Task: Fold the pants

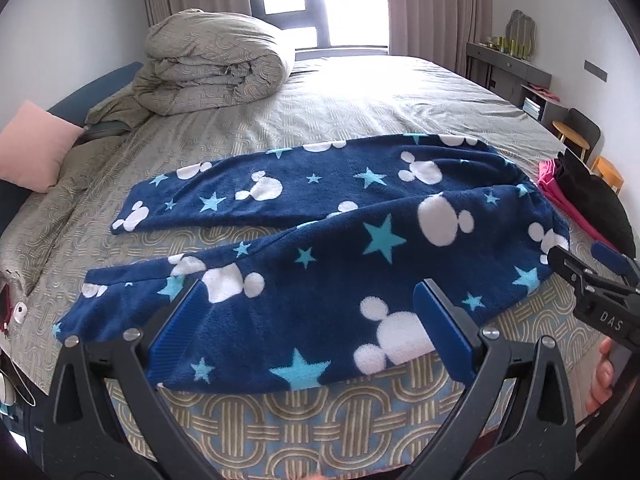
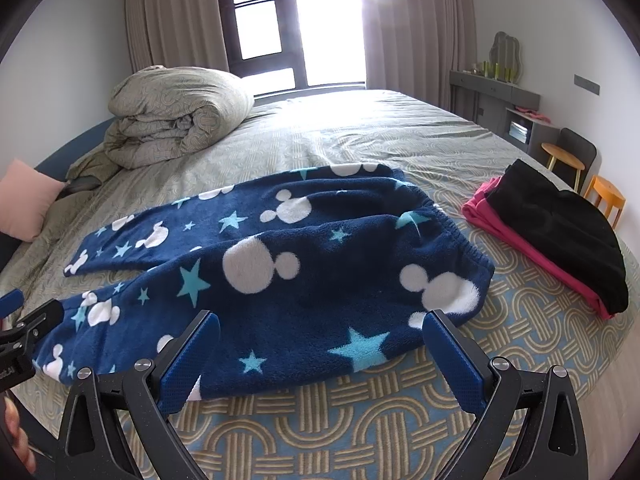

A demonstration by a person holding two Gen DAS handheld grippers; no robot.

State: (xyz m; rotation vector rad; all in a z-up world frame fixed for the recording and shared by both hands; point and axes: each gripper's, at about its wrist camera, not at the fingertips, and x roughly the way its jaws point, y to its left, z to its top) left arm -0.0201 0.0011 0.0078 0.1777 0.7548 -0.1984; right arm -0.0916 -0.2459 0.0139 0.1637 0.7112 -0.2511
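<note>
Left gripper (image 1: 310, 300): both blue fingers (image 1: 176, 320) spread wide, nothing between them, hovering over the near edge of the bed (image 1: 360, 92). Right gripper (image 2: 320, 328): jaws likewise released, empty, hovering at the same near edge.

Pants (image 1: 320, 248): navy fleece with white mouse-head shapes and light-blue stars, lying flat on the patterned bedcover directly ahead of both grippers. The 2 legs run off to the left of the left gripper, splayed apart in a narrow V, bedcover showing between them. The nearer leg passes just beyond the left gripper's fingertips. Waistband lies ahead and right of the right gripper (image 2: 452, 236), elastic edge gathered.

In the left wrist view, the right gripper appears at the right frame edge (image 1: 576, 268), beside the waist end of the pants; contact cannot be judged. A hand (image 1: 602, 376) shows below it.

Right of the right gripper, well apart from the pants: folded black garment (image 2: 560, 224) stacked on a pink garment (image 2: 520, 244).

Far ahead and left: rolled duvet (image 1: 212, 64). Pink pillow (image 1: 36, 144) at the far left.
</note>
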